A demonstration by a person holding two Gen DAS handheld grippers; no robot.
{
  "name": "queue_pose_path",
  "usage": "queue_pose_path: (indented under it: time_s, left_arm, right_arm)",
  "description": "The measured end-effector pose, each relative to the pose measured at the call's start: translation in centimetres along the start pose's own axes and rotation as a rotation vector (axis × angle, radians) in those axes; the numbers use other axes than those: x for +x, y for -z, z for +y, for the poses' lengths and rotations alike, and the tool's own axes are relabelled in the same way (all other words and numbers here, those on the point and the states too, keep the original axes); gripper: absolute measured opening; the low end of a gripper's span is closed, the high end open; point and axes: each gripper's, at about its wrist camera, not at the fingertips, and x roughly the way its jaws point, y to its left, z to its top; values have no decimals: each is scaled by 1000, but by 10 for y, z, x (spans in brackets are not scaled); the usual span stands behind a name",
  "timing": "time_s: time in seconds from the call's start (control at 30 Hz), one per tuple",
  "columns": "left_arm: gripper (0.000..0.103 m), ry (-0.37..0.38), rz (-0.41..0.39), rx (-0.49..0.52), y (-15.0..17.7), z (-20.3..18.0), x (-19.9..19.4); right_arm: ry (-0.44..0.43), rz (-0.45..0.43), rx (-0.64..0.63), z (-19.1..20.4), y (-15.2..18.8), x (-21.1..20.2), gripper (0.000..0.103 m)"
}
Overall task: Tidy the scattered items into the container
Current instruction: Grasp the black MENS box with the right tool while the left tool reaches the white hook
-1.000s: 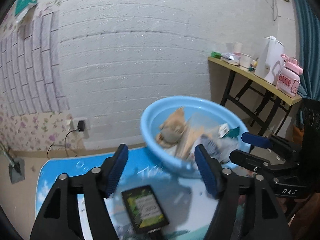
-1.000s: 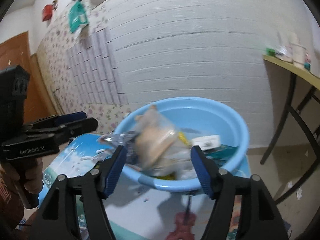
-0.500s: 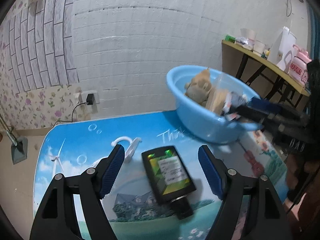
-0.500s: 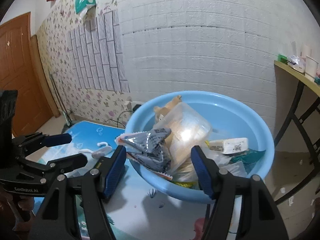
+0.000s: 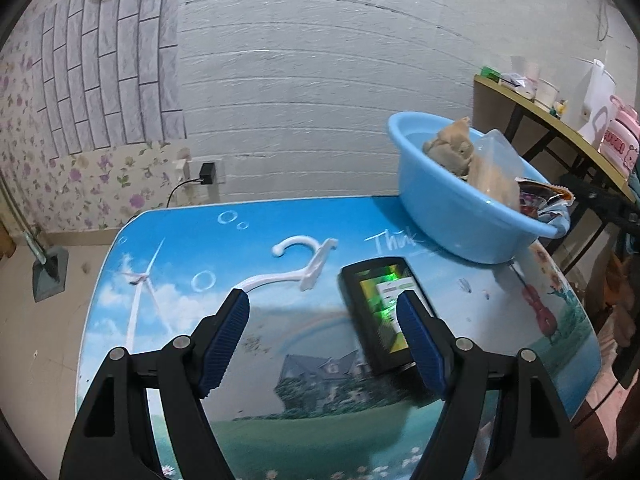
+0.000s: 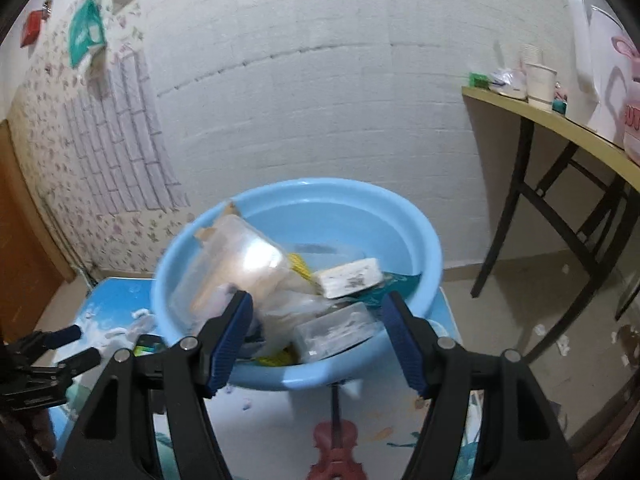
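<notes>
Nearest the left wrist camera, the left gripper (image 5: 322, 320) hung over the tabletop (image 5: 168, 280) with its jaws apart and nothing between the pads. Its right finger (image 5: 420, 344) overlapped the near edge of a black packet (image 5: 374, 304) with a green and yellow label, which lay flat on the printed cover; contact could not be judged. Just beyond the left finger, a white hanger (image 5: 298, 268) lay flat, hook toward the wall, apart from the packet.

Farther right, at the tabletop's back corner, stood the blue basin (image 5: 448, 216). It held a tan soft toy (image 5: 450, 148), a clear bag (image 5: 496, 168) and a crinkled snack wrapper (image 5: 540, 198) near the rim.

From the right wrist camera, the right gripper (image 6: 316, 330) hovered at the near rim of the basin (image 6: 424, 248), jaws apart and gripping nothing. Behind the pads, inside the basin, lay a clear box (image 6: 336, 330), a white block (image 6: 352, 278) and the clear bag (image 6: 236, 264), blurred. The left gripper (image 6: 68, 344) showed at the lower left edge, over the tabletop.

Beyond the basin ran a white brick-pattern wall (image 6: 320, 100). To the right, a side table (image 6: 560, 124) carried paper cups (image 6: 538, 84) and a white kettle (image 6: 600, 80).
</notes>
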Motion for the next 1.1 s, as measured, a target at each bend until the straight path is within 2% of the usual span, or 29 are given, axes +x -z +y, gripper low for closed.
queue_pose_path:
  time_s: [0.17,0.3,0.5,0.63,0.77,1.1]
  left_arm:
    - [76,-24,8,-18,7,12,-3]
    - [76,-44,8,-14,11,21,-7]
    - [76,-60,6,-3,14,30,-9]
    - [76,-33,14,21,8,37,-1]
    - [76,-24,22,95,-4,38,15]
    - [76,102,88,287,-24,24,62]
  right_arm:
    - [-95,-33,46,24,6,-21,67]
    - [-158,-46,-14,54,17,-32,67]
    - [-261,78,-108,94,37,-15,67]
    - [-264,166,-147,110,49,5,67]
    - [-265,248,-158,121,58,27,67]
    - [-235,349,-190,141,68,60,67]
